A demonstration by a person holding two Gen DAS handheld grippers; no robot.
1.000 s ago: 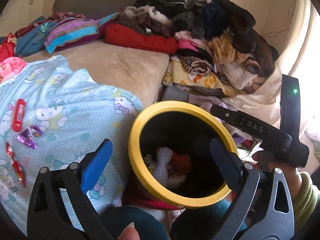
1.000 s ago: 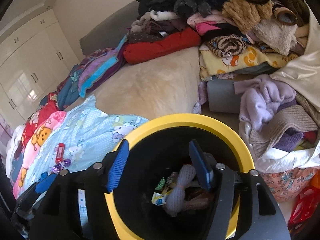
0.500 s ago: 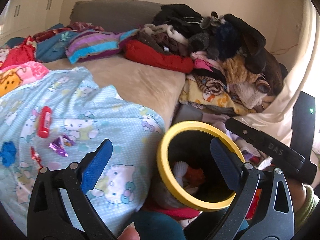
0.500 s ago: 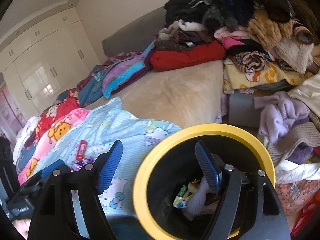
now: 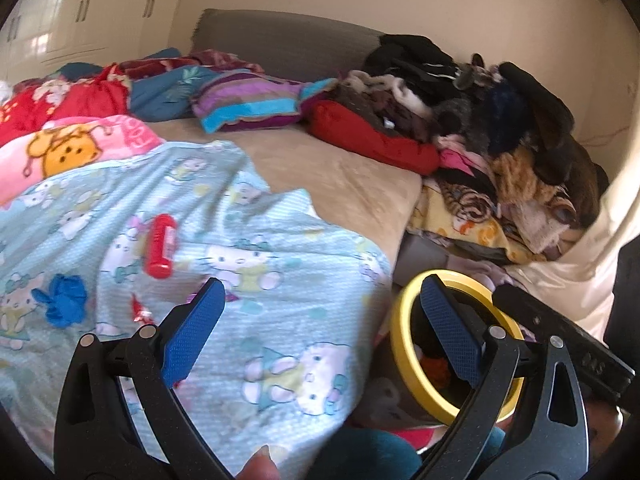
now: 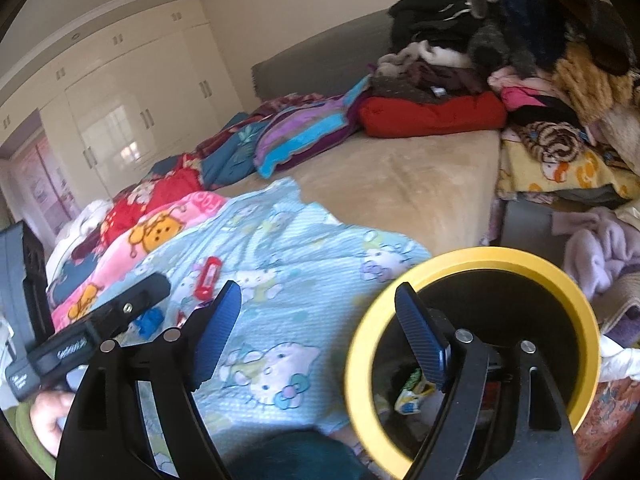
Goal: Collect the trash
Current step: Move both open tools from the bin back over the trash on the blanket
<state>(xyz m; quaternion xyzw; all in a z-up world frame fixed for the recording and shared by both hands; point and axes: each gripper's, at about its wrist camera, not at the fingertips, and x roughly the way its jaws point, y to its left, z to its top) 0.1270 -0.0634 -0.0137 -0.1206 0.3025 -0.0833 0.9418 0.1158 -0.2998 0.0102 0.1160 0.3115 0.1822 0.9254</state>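
A black bin with a yellow rim point(image 5: 404, 344) point(image 6: 560, 280) stands beside the bed, with wrappers inside. On the light blue cartoon blanket point(image 5: 280, 248) point(image 6: 304, 240) lie a red tube-like wrapper point(image 5: 161, 245) point(image 6: 208, 274), a crumpled blue piece point(image 5: 62, 300) point(image 6: 148, 322) and a small shiny red wrapper point(image 5: 140, 314). My left gripper point(image 5: 320, 336) is open and empty, above the blanket edge left of the bin. My right gripper point(image 6: 318, 340) is open and empty, its right finger over the bin's rim.
A tall pile of clothes point(image 5: 500, 128) point(image 6: 540, 60) fills the bed's far right. Pillows and folded blankets point(image 5: 248, 100) lie along the grey headboard point(image 5: 288, 40). A beige sheet point(image 6: 400, 184) covers the middle. White wardrobes point(image 6: 120, 92) stand at the left.
Both grippers have swung left and away from over the bin toward the blanket. The bin has slid to the right in both views; the blue piece has come into view.
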